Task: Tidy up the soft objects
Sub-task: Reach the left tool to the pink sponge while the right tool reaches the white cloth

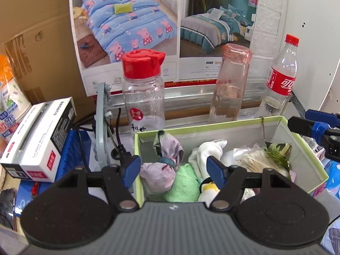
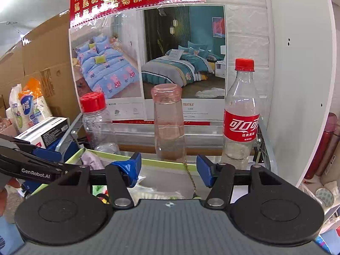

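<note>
A green-rimmed box holds the soft things: a lilac cloth bundle, a green towel, a white sock and a bag of cotton swabs. My left gripper hangs open over the box's left end. The lilac bundle lies below, between its blue pads, and neither pad presses on it. My right gripper is open and empty at the box's right end, with the far rim seen between its fingers. It also shows in the left wrist view as the right gripper.
Behind the box stand a red-capped clear bottle, an upturned pink glass and a cola bottle. A black and white carton lies to the left, in front of a cardboard box. Cables run beside the box.
</note>
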Demonstrator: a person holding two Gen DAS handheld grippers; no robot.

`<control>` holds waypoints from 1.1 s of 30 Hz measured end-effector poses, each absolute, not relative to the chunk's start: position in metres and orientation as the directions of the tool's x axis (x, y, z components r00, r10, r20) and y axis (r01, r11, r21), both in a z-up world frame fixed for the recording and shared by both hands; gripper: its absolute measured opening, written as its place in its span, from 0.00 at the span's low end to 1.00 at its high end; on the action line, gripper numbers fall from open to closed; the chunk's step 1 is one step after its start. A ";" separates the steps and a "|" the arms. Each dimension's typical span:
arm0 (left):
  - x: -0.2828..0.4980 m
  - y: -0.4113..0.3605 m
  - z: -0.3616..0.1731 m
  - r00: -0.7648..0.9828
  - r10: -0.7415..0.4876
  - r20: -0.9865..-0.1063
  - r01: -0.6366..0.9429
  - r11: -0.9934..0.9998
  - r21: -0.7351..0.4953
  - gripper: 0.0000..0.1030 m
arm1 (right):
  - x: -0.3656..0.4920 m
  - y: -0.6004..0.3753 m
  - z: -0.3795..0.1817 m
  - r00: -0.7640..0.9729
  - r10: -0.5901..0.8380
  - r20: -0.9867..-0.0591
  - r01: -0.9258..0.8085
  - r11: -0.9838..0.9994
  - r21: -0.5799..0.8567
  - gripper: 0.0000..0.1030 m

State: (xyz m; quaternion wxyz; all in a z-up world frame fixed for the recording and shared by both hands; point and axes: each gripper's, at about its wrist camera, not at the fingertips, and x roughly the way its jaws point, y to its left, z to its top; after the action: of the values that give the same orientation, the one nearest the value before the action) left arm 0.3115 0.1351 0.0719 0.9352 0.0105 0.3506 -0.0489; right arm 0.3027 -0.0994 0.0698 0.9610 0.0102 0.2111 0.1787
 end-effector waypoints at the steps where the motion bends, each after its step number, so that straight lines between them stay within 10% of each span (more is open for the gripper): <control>1: 0.307 0.135 0.074 0.752 -0.085 -0.654 0.097 0.995 -0.017 0.70 | 0.298 -0.100 0.071 0.845 0.353 -0.402 -0.343 0.934 0.099 0.43; 12: 0.226 0.152 0.090 0.775 -0.093 -0.626 0.062 0.996 -0.071 0.74 | 0.216 -0.120 0.091 0.836 0.418 -0.355 -0.379 0.908 0.176 0.44; 18: 0.164 0.172 0.056 0.765 -0.071 -0.640 -0.020 0.991 -0.134 0.92 | 0.143 -0.148 0.069 0.860 0.410 -0.304 -0.348 0.907 0.238 0.45; 33: 0.099 0.210 -0.014 0.662 0.014 -0.749 -0.215 0.961 -0.172 0.98 | 0.069 -0.172 -0.017 0.781 0.408 -0.473 -0.312 0.911 0.270 0.45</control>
State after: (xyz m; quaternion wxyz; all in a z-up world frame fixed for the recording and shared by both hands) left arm 0.0985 0.2105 -0.0138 0.9031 -0.1239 0.4062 0.0636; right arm 0.0693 -0.1719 -0.0165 0.9394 0.0887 0.2701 0.1917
